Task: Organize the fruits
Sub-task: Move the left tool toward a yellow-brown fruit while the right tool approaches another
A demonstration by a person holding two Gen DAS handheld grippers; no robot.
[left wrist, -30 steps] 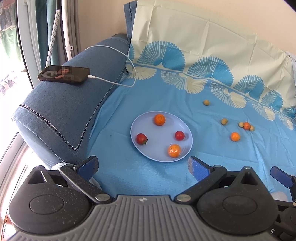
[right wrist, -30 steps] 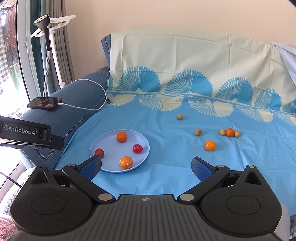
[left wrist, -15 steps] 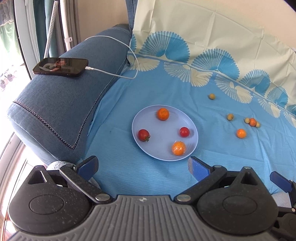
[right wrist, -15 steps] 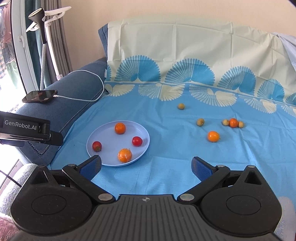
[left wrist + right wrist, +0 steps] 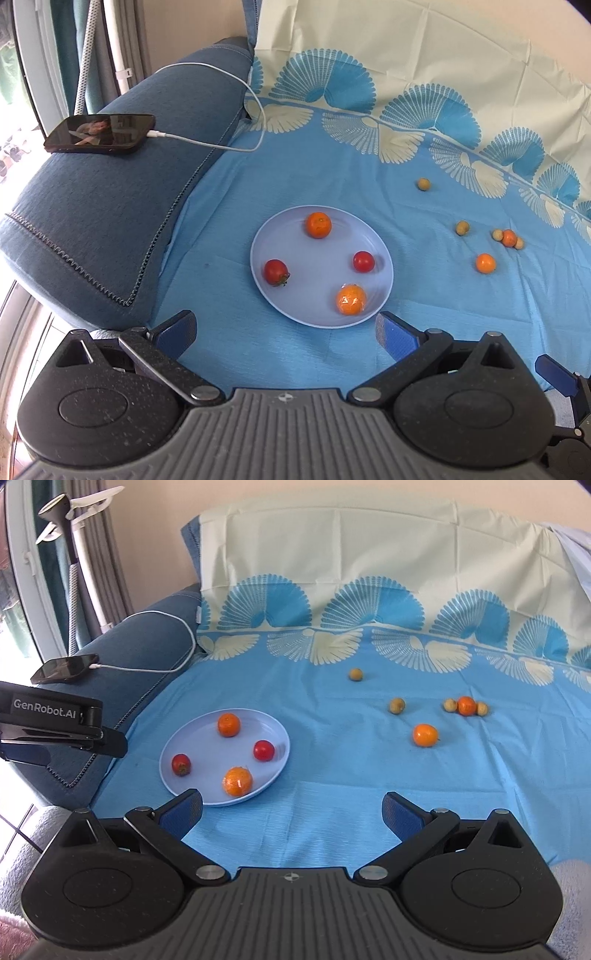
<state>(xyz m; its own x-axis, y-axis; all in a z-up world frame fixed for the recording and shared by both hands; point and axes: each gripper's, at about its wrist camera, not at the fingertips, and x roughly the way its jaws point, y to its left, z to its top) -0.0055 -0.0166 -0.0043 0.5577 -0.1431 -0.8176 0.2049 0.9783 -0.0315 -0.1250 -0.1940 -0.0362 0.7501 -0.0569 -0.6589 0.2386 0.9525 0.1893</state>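
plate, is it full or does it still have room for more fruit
Not full. The plate holds four fruits, two oranges and two tomatoes, spaced apart with bare surface between them. Six more fruits lie on the sheet.

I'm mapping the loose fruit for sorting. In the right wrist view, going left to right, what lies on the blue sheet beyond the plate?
Small yellow-green fruit → second yellow-green fruit → lone orange → orange flanked by two small pale fruits.
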